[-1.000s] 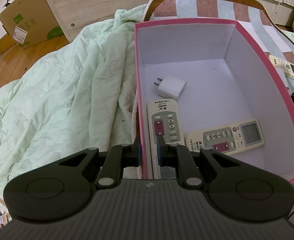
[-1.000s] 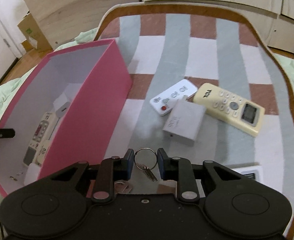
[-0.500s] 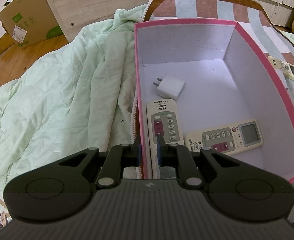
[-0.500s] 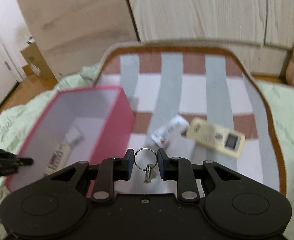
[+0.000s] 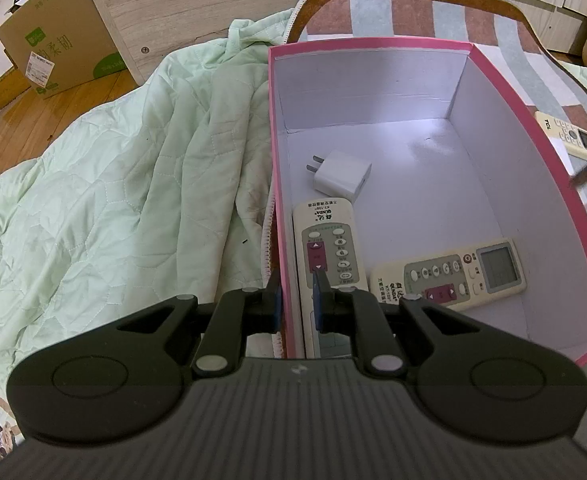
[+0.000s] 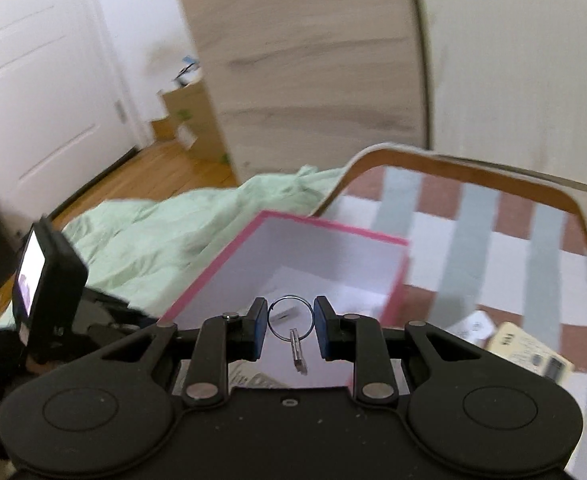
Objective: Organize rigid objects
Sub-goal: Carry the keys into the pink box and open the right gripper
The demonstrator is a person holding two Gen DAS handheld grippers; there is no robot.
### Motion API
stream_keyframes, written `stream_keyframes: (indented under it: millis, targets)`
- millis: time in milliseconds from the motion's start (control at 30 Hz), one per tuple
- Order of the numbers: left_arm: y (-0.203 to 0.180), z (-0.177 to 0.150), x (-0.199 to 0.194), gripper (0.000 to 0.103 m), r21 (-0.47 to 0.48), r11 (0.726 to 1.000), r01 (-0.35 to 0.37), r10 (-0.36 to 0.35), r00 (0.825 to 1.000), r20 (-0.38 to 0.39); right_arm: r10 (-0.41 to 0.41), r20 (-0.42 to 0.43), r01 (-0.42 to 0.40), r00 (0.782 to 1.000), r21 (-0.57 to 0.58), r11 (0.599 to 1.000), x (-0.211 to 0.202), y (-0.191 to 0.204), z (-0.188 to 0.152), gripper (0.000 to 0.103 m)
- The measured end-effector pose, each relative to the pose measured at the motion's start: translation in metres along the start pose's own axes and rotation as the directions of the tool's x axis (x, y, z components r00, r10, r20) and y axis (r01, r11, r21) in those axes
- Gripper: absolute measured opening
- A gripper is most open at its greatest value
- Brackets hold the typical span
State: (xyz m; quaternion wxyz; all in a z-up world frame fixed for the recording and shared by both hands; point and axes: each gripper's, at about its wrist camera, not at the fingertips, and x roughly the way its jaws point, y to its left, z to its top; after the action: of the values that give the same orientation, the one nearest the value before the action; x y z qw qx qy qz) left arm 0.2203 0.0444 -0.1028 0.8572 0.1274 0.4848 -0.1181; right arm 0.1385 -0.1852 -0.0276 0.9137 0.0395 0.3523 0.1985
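Observation:
A pink box (image 5: 505, 92) with a white inside holds a white charger (image 5: 343, 176) and two remotes (image 5: 327, 252) (image 5: 449, 276). My left gripper (image 5: 296, 300) is shut on the box's left wall (image 5: 283, 240), one finger on each side. My right gripper (image 6: 290, 322) is shut on a key ring (image 6: 290, 315) with a key (image 6: 297, 352) hanging from it, held above the pink box (image 6: 277, 240). A cream remote (image 6: 529, 350) and a white remote (image 6: 473, 326) lie on the striped mat right of the box.
A pale green quilt (image 5: 113, 200) lies left of the box. The striped mat (image 6: 493, 240) spreads to the right. A cardboard carton (image 5: 53, 52) and wooden cabinet (image 5: 197, 0) stand behind. More remotes (image 5: 569, 134) lie right of the box.
My right gripper has lifted the key ring off the mat and carried it left, over the pink box. The left gripper has kept its hold on the box wall.

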Motion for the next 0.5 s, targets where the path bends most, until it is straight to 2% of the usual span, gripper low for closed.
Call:
stream_keyframes:
  millis: [67,200,333,500]
  targets:
    - [0.000,0.000,0.000,0.012,0.001,1.000,-0.001,0.001,1.000,0.000,0.011,-0.027,-0.012,1.000,-0.037,0.999,0.014,0.007,-0.005,0.029]
    - [-0.002,0.000,-0.001,0.012,0.015,1.000,-0.013,0.013,1.000,0.001,-0.021,-0.101,0.007,0.995,-0.129,0.992,0.048,0.014,-0.019,0.029]
    - [-0.006,-0.001,-0.001,0.012,0.028,0.999,-0.033,0.033,0.999,0.006,-0.098,-0.173,0.063,0.980,-0.199,0.978,0.077,0.013,-0.030,0.029]
    - [-0.008,-0.001,-0.001,0.012,0.034,0.999,-0.040,0.040,0.999,0.007,-0.167,-0.209,0.103,0.964,-0.283,0.954,0.093,0.015,-0.036,0.029]
